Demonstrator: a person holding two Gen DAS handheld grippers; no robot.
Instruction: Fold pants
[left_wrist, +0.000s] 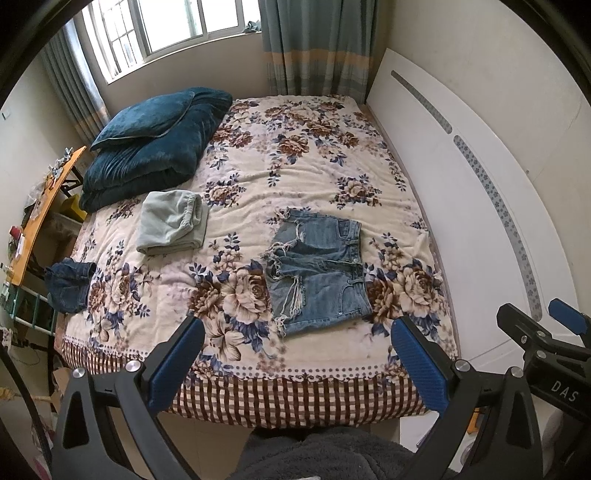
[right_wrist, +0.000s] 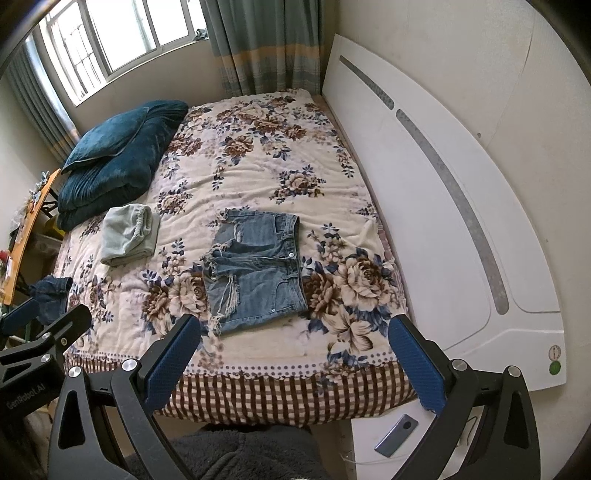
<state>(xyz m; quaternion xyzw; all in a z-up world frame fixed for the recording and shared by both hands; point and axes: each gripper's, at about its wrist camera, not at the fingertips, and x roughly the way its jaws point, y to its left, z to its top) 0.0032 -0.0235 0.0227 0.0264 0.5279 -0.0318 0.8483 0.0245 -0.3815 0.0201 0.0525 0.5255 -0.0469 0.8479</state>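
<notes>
Floral bed (left_wrist: 317, 177); flat denim shorts (left_wrist: 317, 269)

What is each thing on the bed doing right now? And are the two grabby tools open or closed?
Denim shorts: spread flat, unfolded.
Green pants: folded.
Dark jeans: bunched at the bed's edge.
Pillow: resting on the folded blue quilt.
Curtains: pulled aside.
Left tool: open, empty.
Right tool: open, empty.

I hold my black left gripper with blue-padded fingers (left_wrist: 297, 354) level, jaws spread wide and empty. My matching black right gripper (right_wrist: 295, 354) sits just beside it, equally wide.
</notes>
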